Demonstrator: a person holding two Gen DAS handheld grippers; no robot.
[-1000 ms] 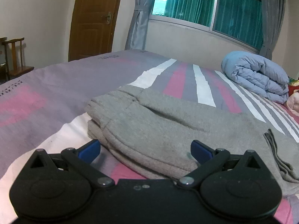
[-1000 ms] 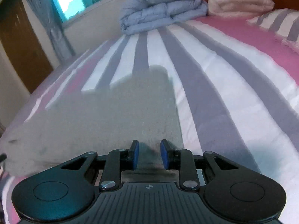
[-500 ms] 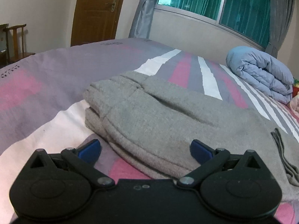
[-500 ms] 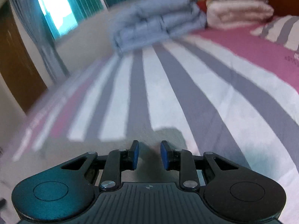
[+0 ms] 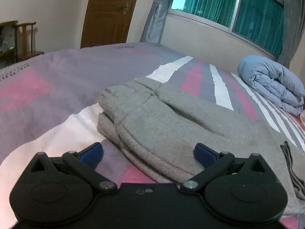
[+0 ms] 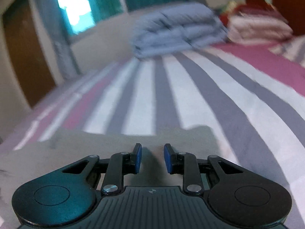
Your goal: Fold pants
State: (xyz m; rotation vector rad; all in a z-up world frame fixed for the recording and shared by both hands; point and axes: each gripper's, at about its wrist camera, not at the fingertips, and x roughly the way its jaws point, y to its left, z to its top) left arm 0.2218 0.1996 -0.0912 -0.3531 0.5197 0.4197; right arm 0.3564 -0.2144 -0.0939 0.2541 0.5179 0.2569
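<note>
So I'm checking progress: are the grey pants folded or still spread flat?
Folded. The grey pants lie doubled on the bed, with stacked layers showing along their near edge.

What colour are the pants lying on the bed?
Plain grey. The pants show best in the left wrist view, folded on the striped bedsheet.

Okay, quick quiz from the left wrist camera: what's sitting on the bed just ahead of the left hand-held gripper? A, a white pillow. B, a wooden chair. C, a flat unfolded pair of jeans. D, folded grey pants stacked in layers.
D: the grey pants lie folded in stacked layers on the striped bed, just ahead of the wide-open left hand-held gripper.
</note>
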